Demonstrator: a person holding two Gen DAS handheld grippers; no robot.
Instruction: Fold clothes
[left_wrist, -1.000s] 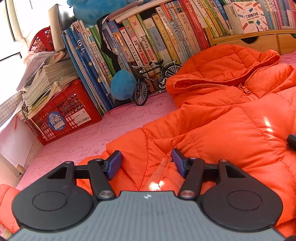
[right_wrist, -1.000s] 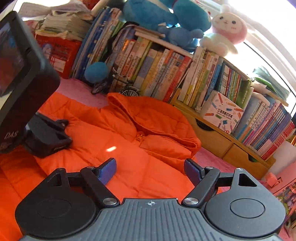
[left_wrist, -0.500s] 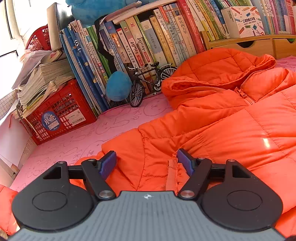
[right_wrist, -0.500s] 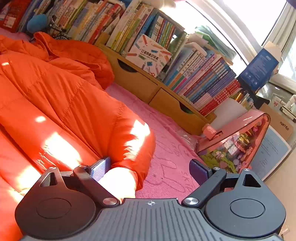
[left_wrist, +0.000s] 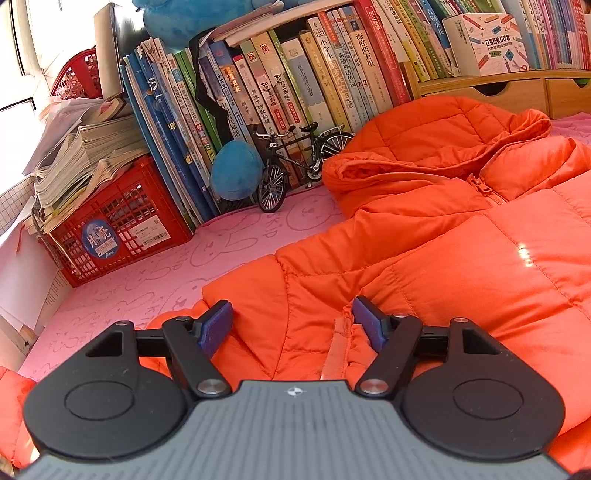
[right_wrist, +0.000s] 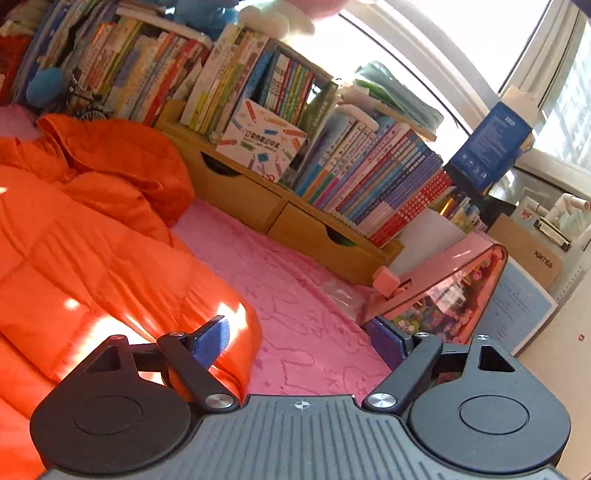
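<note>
My left claw has its 2 jaws apart over a fold of the orange jacket; they have just opened further and the pads are not pressing the fabric between them. My right claw is also apart, its jaws having just narrowed a little, with the jacket's edge beside its left pad and pink mat beneath. The jacket lies spread on the mat, hood toward the books. A red crate and toy bike stand beyond.
</note>
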